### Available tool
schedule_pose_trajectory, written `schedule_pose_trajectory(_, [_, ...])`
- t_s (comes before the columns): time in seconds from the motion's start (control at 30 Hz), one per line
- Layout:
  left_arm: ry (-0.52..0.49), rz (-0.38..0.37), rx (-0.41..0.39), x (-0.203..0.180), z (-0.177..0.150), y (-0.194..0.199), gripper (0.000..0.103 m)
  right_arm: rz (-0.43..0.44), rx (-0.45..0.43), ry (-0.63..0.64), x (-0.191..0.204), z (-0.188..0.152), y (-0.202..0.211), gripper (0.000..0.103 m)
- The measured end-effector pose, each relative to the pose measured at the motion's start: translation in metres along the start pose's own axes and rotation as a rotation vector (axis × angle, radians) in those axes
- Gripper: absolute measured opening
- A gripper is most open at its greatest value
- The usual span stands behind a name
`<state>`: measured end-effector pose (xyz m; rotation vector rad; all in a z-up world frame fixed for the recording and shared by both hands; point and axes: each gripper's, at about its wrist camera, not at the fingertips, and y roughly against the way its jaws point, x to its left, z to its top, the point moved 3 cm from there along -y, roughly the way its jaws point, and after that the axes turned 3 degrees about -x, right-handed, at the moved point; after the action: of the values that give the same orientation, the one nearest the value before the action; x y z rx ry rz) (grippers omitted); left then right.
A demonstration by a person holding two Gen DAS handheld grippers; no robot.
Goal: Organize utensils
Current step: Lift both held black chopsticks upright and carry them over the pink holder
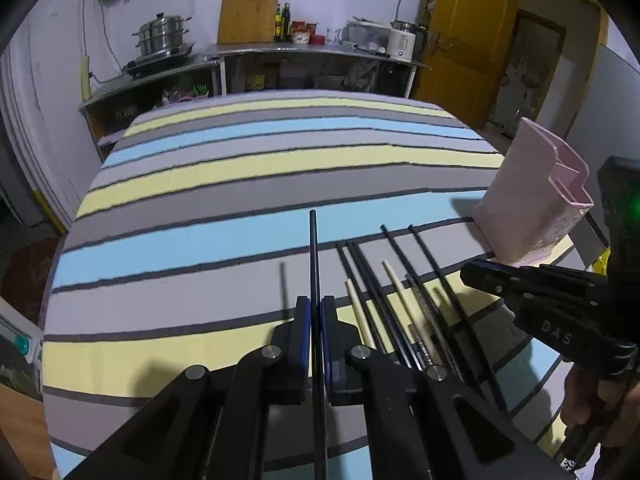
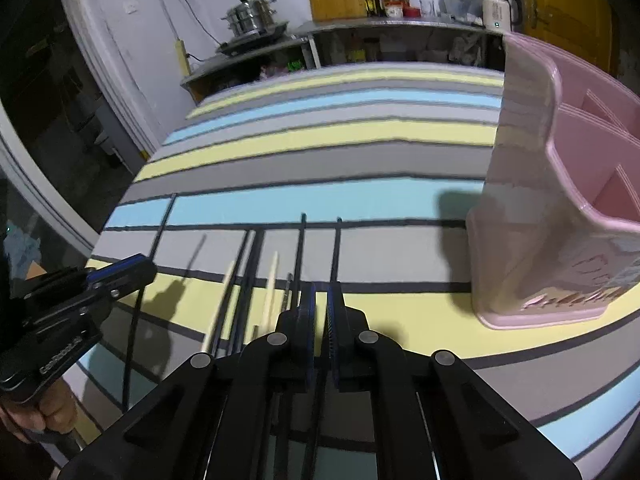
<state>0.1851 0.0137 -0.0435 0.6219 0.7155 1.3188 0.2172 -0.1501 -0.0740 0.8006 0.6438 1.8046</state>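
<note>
Striped surface (image 1: 248, 184); landmark: pink holder (image 1: 532, 204), upright at its right side, compartments open at the top

- Left tongs (image 1: 316, 312): closed on one black chopstick (image 1: 314, 256), which runs between the pads and points away over the cloth, its tip lifted above a shadow, well left of the holder
- Right tongs (image 2: 321, 300): closed, pads nearly together; a dark stick lies in line with the gap, but whether it is gripped cannot be told; just left of the holder
- Loose chopsticks (image 1: 394, 280): black ones and two pale ones, lying side by side on the surface, left of the holder, between the two tongs
- Hand (image 2: 44, 412): grips the left handle
</note>
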Motion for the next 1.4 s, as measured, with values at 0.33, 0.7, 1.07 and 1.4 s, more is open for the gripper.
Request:
schedule_pose_trajectory(0.33, [0.021, -0.01, 0.03, 0.007, -0.005, -0.014, 0.005, -0.035, 0.055, 0.034, -0.001, -0.002, -0.036, 0.009])
schedule_pose_trajectory(0.7, [0.025, -0.022, 0.029, 0.006, -0.002, -0.009, 0.005, -0.032, 0.059, 0.055, 0.001, 0.011, -0.031, 0.006])
schedule_pose_trajectory(1.07, [-0.004, -0.076, -0.082, -0.012, 0.022, 0.052, 0.005, 0.023, -0.099, 0.033, 0.005, 0.023, 0.052, 0.006])
schedule_pose_trajectory(1.4, [-0.046, -0.134, -0.175, -0.037, 0.041, 0.111, 0.005, 0.026, -0.212, 0.002, 0.003, 0.018, 0.115, 0.006])
